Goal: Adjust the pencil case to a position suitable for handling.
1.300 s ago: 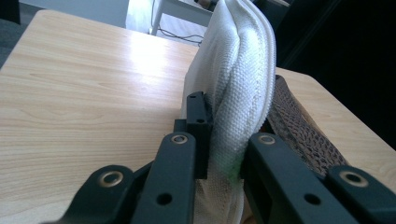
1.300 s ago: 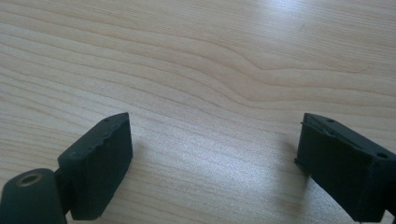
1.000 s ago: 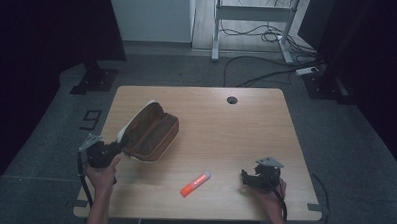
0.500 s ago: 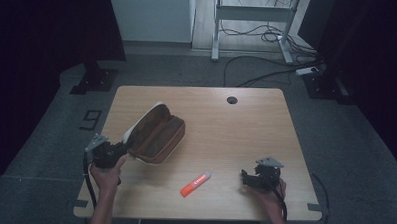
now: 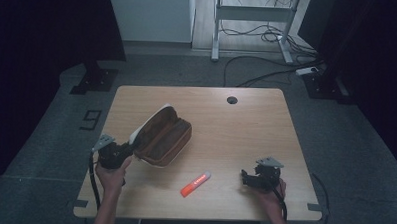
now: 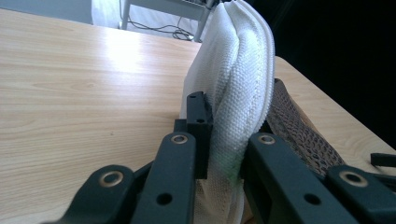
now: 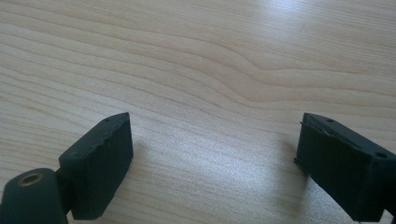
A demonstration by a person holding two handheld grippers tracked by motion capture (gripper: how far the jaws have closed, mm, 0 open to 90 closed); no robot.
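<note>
One brown crocodile-textured zip pouch with a white mesh lining (image 5: 161, 139) lies open on the pale wooden worktop (image 5: 236, 128), left of centre, its lid flap standing up and tilted toward the person's left side. The left hand-held gripper (image 5: 127, 150) is clamped on the near edge of that white flap; in the left gripper view the lining (image 6: 233, 93) is pinched between the two black jaws, and the brown shell (image 6: 299, 135) lies just beside the far jaw. The step in hand looks like holding the pouch open so something can go in. To do it well, the grip should stay on the flap's edge beside the zip, with the flap kept lifted and leaning back so the mouth stays wide, and the base left resting flat on the worktop, not dragged. An orange marker with a white cap (image 5: 195, 184) lies near the front edge, apart from the pouch and between the two hands, likely the thing to be packed. The right hand-held gripper (image 5: 249, 178) rests low on the worktop at the right, jaws spread wide with nothing between them, well apart from the marker; it would need to approach the marker across its barrel.
</note>
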